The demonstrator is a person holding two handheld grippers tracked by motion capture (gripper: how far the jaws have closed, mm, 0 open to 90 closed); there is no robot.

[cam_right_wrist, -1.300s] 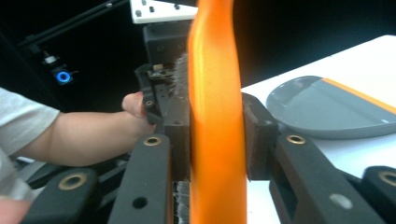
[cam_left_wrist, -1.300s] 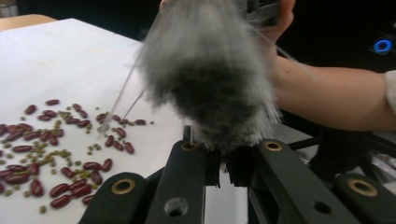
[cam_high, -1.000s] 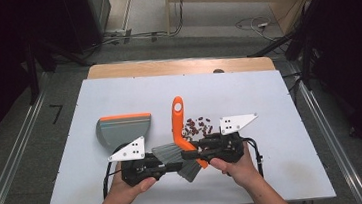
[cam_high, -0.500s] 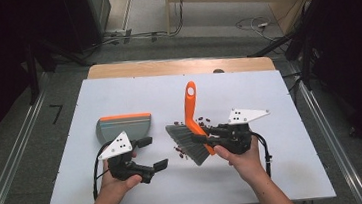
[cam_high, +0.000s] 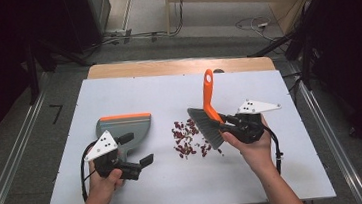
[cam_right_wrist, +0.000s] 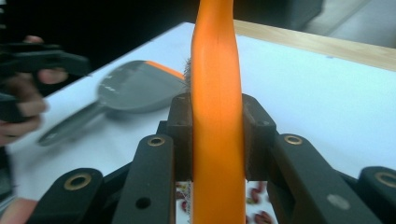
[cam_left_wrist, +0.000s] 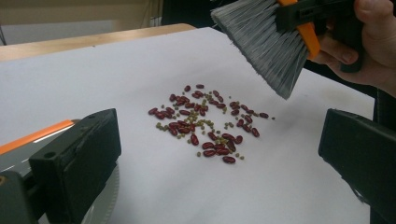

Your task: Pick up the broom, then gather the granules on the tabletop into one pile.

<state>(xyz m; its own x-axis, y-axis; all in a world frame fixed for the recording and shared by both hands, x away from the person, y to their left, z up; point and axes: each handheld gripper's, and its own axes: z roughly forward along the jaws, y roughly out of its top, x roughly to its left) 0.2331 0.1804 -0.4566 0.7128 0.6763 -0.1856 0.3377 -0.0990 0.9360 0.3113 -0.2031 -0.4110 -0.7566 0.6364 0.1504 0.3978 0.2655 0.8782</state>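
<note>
White sheeting is covering the table (cam_high: 128,197), with a strip of bare wood showing at its far edge and dark floor lying all around it. Sitting near the middle of that sheet is a loose scatter of beans (cam_high: 188,139), dark red kidney-shaped ones mixed with much smaller pale green ones, spread flat and not piled. The right gripper (cam_high: 231,124) is clenching the brush (cam_high: 209,114) by its orange handle; in the right gripper view the handle (cam_right_wrist: 217,116) is standing upright between the two black jaws, which are pressing on both its sides. That handle is glossy orange with a hanging hole near its far tip, and the grey bristles (cam_left_wrist: 266,39) are fanning out in a slanted wedge, hanging above the table just beside the beans' right edge without touching them. The left gripper (cam_high: 136,149) is standing released, its jaws having just been opening, with nothing between them; in its own view the beans are lying on the table beyond the gap. Just beside it, on the left half of the table, the dustpan (cam_high: 124,130) is lying flat, grey with an orange strip along its far rim, its handle pointing toward the person.
</note>
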